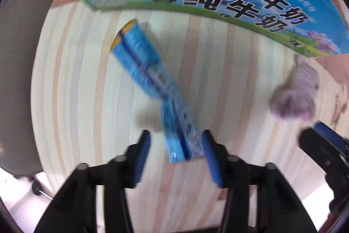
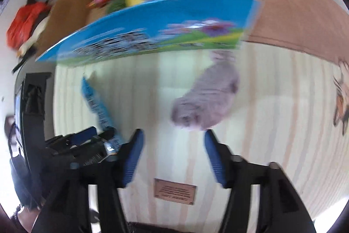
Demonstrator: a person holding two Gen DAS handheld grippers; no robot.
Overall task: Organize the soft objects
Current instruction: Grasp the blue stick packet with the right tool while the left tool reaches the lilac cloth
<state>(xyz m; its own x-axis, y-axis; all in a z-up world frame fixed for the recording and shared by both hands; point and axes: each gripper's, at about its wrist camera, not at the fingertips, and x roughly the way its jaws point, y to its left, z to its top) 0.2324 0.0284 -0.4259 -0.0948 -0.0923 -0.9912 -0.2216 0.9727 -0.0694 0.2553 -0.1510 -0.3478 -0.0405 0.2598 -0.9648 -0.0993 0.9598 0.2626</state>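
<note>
Between the spread left gripper (image 1: 176, 141), the blue packet (image 1: 152, 84) points away; right gripper (image 2: 173, 141) gapes.

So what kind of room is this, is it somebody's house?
Probably a home or a lived-in workroom. A striped cloth covers the table, a milk carton box holds snack packets, and a purple plush toy lies nearby.

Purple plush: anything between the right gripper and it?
Nothing visible. The purple plush lies on the striped cloth just ahead of the right gripper, whose jaws are open. The blue packet lies off to the left.
</note>
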